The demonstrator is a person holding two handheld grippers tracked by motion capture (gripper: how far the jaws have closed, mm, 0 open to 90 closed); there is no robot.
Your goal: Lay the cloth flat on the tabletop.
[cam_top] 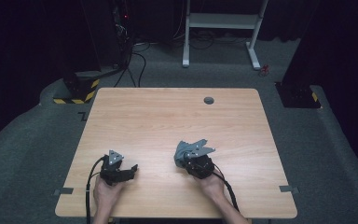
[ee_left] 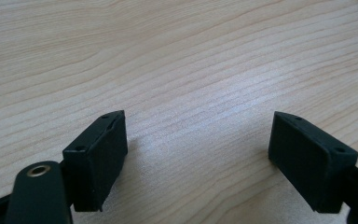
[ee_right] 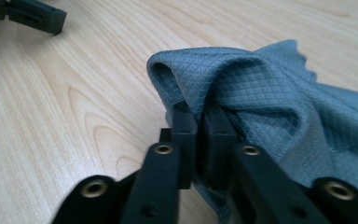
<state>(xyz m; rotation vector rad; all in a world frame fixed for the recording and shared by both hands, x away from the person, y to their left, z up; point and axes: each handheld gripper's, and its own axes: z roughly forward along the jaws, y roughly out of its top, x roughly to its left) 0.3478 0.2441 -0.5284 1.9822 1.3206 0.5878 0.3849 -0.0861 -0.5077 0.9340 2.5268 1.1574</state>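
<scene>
A grey waffle-textured cloth (cam_top: 182,149) lies bunched on the wooden table (cam_top: 168,116), right of centre near the front. My right gripper (cam_top: 187,157) has its jaws almost together on a raised fold of the cloth (ee_right: 270,88). In the right gripper view, that fold drapes over the tips of the right gripper (ee_right: 203,116). My left gripper (cam_top: 133,169) rests low over bare wood at the front left. Its jaws stand wide apart with nothing between them in the left gripper view (ee_left: 198,140). The left gripper (ee_right: 32,16) also appears off to the side of the cloth.
A small round grommet (cam_top: 209,100) sits near the table's far edge. Grey tape tabs (cam_top: 289,189) mark the front corners. Beyond the table are a white desk frame (cam_top: 221,21), cables and dark stands on grey carpet.
</scene>
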